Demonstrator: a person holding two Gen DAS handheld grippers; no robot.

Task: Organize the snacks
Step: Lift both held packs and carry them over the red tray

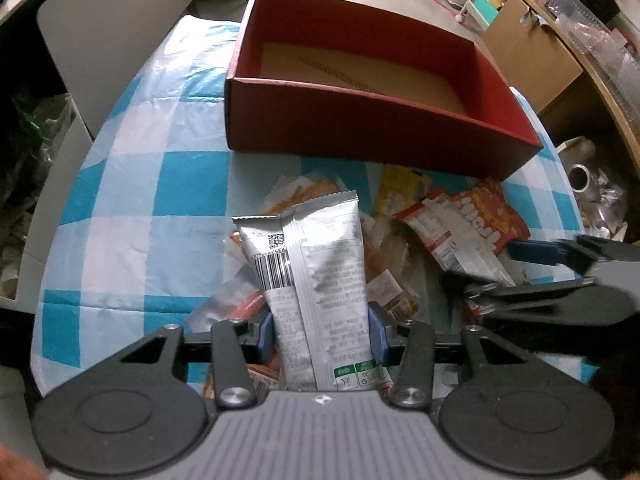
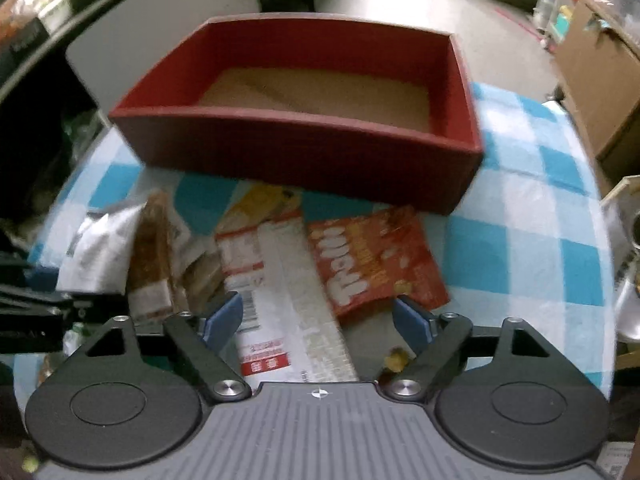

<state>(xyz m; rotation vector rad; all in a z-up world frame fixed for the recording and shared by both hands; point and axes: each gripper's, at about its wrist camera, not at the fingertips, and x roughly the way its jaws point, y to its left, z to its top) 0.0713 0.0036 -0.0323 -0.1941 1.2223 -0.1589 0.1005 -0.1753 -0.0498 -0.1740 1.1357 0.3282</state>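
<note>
Tablecloth, blue-white check, carries red box with bare cardboard floor, snack pile just in front. Left wrist view alone shows silver packet back-side up, barcode and QR code, small print unreadable, pinched upright by left gripper. Right wrist view alone shows red-white packet lying between spread jaws of right gripper, pads clear of it. Orange packet beside it, white lettering not legible. Both grippers angle steeply down.

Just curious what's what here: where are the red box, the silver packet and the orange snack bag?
red box [image 2: 304,160], right wrist view, front wall
silver packet [image 1: 320,264], left wrist view, printed back
orange snack bag [image 2: 376,260], right wrist view, front face
</note>
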